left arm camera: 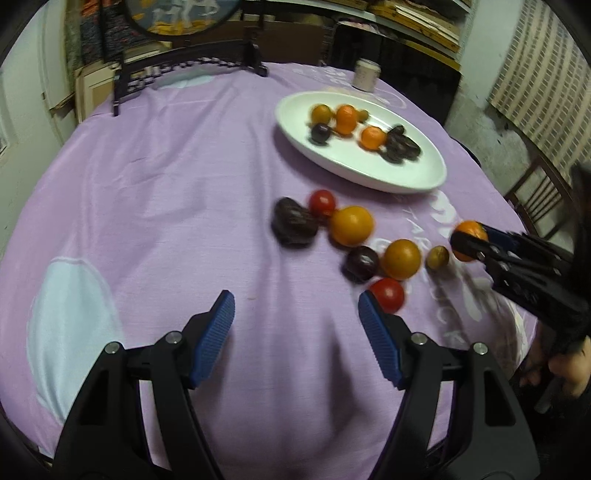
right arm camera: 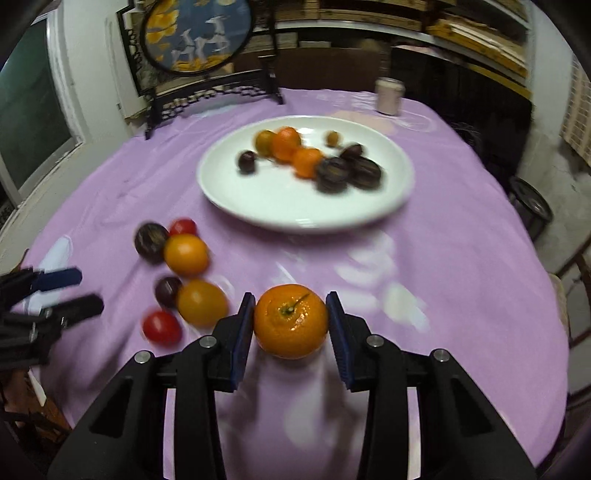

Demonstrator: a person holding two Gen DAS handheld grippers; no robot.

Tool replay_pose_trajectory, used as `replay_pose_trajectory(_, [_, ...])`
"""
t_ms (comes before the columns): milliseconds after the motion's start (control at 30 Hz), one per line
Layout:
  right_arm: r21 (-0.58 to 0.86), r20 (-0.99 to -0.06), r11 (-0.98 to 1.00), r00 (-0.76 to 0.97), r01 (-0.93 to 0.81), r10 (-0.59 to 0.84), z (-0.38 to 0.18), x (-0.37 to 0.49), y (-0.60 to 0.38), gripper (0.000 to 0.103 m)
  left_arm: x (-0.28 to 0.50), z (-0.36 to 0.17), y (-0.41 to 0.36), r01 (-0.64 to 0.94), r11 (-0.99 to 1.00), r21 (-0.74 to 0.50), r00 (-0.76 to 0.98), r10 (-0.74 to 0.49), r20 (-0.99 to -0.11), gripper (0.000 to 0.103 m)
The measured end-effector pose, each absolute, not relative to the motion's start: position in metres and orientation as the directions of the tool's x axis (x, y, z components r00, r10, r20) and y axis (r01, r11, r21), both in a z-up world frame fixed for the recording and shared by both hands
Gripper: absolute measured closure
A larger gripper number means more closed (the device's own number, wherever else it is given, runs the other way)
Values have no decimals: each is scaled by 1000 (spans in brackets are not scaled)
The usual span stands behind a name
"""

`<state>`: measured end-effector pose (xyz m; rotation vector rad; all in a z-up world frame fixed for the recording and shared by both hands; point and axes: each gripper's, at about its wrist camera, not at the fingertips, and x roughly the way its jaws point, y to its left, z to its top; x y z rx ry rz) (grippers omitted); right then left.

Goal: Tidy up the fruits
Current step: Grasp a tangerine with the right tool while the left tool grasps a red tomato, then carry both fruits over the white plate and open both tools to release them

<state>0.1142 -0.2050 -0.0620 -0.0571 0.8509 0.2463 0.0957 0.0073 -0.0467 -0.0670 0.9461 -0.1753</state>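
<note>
My right gripper point(right arm camera: 290, 323) is shut on a tangerine point(right arm camera: 290, 325) with a small stem, held just above the purple cloth; it also shows in the left wrist view point(left arm camera: 468, 240). My left gripper point(left arm camera: 296, 317) is open and empty, just left of a red tomato point(left arm camera: 388, 294). Loose fruit lies on the cloth: a dark wrinkled fruit point(left arm camera: 293, 227), two orange fruits point(left arm camera: 351, 226) point(left arm camera: 401, 258), a dark plum point(left arm camera: 361, 263), another red tomato point(left arm camera: 322, 202) and a small yellowish fruit point(left arm camera: 437, 257). A white plate point(right arm camera: 295, 206) holds several orange and dark fruits.
A small jar point(right arm camera: 389, 96) stands at the table's far edge behind the plate. A round painted screen on a dark stand point(right arm camera: 199, 33) is at the back left. A chair point(left arm camera: 535, 199) stands at the table's right side.
</note>
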Motion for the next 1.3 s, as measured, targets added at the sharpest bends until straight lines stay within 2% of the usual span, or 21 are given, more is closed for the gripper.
replay_pose_trajectory(200, [96, -773, 977, 604, -192, 195, -78, 90, -240, 63, 99, -55, -36, 204, 974, -104, 540, -200, -818, 33])
replay_pose_trajectory(300, [118, -777, 976, 594, -184, 206, -85, 87, -247, 63, 102, -59, -51, 225, 969, -99, 528, -207, -824, 46])
replay_pose_trajectory(367, [136, -772, 973, 596, -185, 221, -87, 87, -248, 63, 103, -61, -57, 229, 968, -98, 521, -207, -828, 60])
replay_pose_trajectory(600, [156, -762, 968, 600, -198, 246, -88, 84, -250, 63, 112, -68, -63, 226, 970, -88, 506, -194, -841, 64])
replay_pose_trajectory(667, [151, -764, 967, 597, -205, 245, -89, 85, -249, 63, 114, -70, -65, 233, 967, -99, 496, -206, -843, 70])
replay_pose_trajectory(800, [137, -772, 968, 589, -211, 237, -93, 87, -245, 63, 114, -78, -72, 250, 965, -77, 482, -192, -855, 70])
replay_pose_trajectory(967, [136, -765, 969, 599, -208, 236, -89, 86, -244, 63, 113, -76, -64, 238, 964, -117, 480, -221, -849, 71])
replay_pose_trajectory(1300, [125, -741, 967, 628, -220, 239, -64, 98, -232, 63, 115, -47, -47, 225, 967, -121, 536, -226, -813, 71])
